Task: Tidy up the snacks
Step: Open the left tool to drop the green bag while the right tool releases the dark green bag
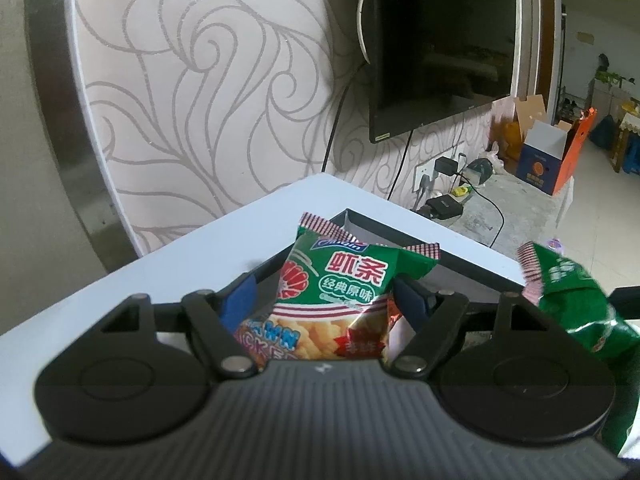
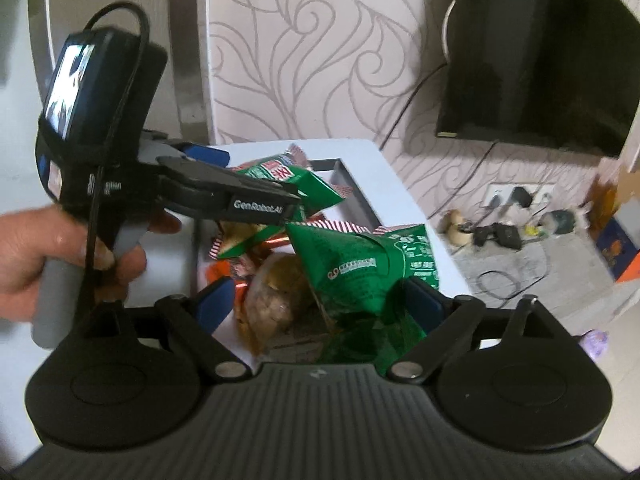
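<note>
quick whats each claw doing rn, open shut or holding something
Left claw: shut on the shrimp stick packet.
Right claw: shut on a green snack packet.

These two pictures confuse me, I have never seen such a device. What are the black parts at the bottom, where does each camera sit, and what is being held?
No robot here: a person holds a hand tool with tongs in each hand. Each picture comes from a camera on one tool, looking forward along its two fingers, so the black parts are the tool itself. In the left view, the left tongs grip a green shrimp-stick packet over a dark box on a white table. In the right view, the right tongs grip another green packet; more snacks lie below. The person's left hand holds the other tool there.
</note>
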`<control>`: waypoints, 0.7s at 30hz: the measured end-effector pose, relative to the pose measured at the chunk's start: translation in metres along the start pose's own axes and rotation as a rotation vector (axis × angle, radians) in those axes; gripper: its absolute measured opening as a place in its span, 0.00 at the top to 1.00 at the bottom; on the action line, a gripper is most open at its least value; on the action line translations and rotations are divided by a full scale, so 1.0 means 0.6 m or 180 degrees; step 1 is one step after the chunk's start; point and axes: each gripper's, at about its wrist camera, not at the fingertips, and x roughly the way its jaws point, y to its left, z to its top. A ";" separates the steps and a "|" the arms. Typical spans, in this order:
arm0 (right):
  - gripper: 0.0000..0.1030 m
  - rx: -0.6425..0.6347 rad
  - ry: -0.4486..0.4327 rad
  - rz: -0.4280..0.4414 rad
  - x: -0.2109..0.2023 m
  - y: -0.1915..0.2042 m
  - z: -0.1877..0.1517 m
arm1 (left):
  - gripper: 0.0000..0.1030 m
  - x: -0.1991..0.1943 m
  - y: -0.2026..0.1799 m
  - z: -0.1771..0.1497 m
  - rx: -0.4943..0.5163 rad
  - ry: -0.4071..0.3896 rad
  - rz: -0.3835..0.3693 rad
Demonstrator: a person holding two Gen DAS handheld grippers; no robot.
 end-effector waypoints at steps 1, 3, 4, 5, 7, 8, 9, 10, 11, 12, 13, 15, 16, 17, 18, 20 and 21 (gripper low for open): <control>0.07 0.0034 -0.0010 0.0062 0.001 -0.003 0.003 | 0.25 -0.002 0.000 0.000 -0.0003 -0.0001 -0.0003; 0.07 0.0068 0.0000 0.0183 0.005 -0.004 0.009 | 0.25 -0.007 0.000 -0.001 0.0027 -0.0029 0.0008; 0.06 0.0055 0.0011 0.0209 0.008 -0.003 0.011 | 0.25 -0.010 -0.001 -0.001 0.0037 -0.0043 0.0019; 0.06 0.0052 0.0017 0.0241 0.010 -0.002 0.013 | 0.25 -0.014 -0.001 -0.001 0.0038 -0.0053 0.0019; 0.06 0.0063 0.0009 0.0260 0.009 0.000 0.015 | 0.25 -0.021 0.001 0.000 0.0032 -0.0081 0.0026; 0.06 0.0067 0.0002 0.0259 0.007 0.000 0.015 | 0.25 -0.025 0.002 0.000 0.0033 -0.0096 0.0036; 0.06 0.0063 -0.0004 0.0253 0.005 0.000 0.014 | 0.25 -0.029 0.002 0.001 0.0042 -0.0109 0.0036; 0.06 0.0051 -0.0004 0.0228 0.003 0.001 0.013 | 0.25 -0.032 0.002 0.001 0.0060 -0.0128 0.0043; 0.06 0.0051 -0.0010 0.0205 0.002 0.000 0.012 | 0.25 -0.037 0.002 0.001 0.0082 -0.0149 0.0058; 0.06 0.0057 -0.0001 0.0197 0.002 0.000 0.012 | 0.25 -0.039 0.003 0.001 0.0084 -0.0153 0.0059; 0.05 0.0059 0.0020 0.0179 0.004 0.000 0.011 | 0.25 -0.041 0.005 0.001 0.0076 -0.0147 0.0053; 0.02 0.0005 0.0114 0.0092 0.013 0.004 0.009 | 0.25 -0.047 0.007 0.000 0.0054 -0.0150 0.0073; 0.02 -0.0023 0.0120 0.0069 0.015 0.006 0.008 | 0.25 -0.049 0.009 0.000 0.0043 -0.0155 0.0081; 0.02 -0.0016 0.0111 0.0075 0.014 0.007 0.008 | 0.25 -0.052 0.010 0.000 0.0034 -0.0157 0.0080; 0.02 0.0011 0.0095 0.0088 0.012 0.007 0.008 | 0.25 -0.055 0.011 -0.001 0.0030 -0.0156 0.0083; 0.02 0.0064 0.0032 0.0165 0.006 0.009 0.010 | 0.25 -0.059 0.013 -0.002 0.0020 -0.0158 0.0099; 0.02 0.0035 0.0060 0.0219 0.008 0.014 0.010 | 0.25 -0.062 0.013 -0.003 0.0015 -0.0159 0.0106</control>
